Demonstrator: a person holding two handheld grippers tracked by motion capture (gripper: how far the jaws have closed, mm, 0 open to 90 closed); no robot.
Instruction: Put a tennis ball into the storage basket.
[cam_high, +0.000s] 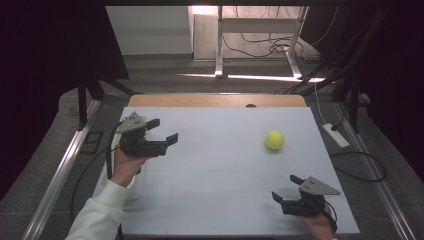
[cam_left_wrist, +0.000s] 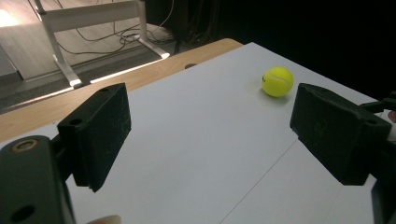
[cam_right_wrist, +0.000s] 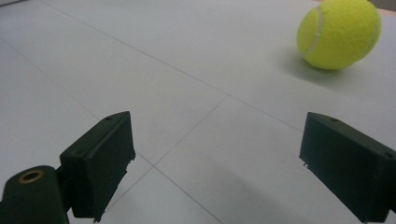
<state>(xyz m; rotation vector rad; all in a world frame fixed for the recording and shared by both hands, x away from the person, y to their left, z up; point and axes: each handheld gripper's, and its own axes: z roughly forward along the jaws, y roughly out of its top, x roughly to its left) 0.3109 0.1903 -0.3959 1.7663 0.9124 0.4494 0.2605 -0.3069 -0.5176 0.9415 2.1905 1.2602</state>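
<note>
While I watched from my remote station, the scene read as follows.

Ball: the yellow tennis ball (cam_high: 275, 140) lay alone on the white table (cam_high: 220, 165), right of centre in the high view, touched by nothing.

Left gripper: I saw the left gripper (cam_high: 162, 131) at the left of the high view, lifted off the table, its tips aimed toward the right of the frame; its jaws stood well apart with only bare table between them.

Left gripper view: the ball (cam_left_wrist: 277, 81) sat in the upper right, far off, just above the right-hand jaw.

Right gripper: I saw the right gripper (cam_high: 286, 187) at the lower right of the high view, low over the table, jaws spread wide and holding nothing.

Right gripper view: the ball (cam_right_wrist: 339, 33) filled the upper right corner, ahead of the jaws and clear of them.

Spacing: both grippers sat well apart from each other; the right one was nearer the ball.

Hands: a white sleeve (cam_high: 100, 215) came in at the lower left.
</note>
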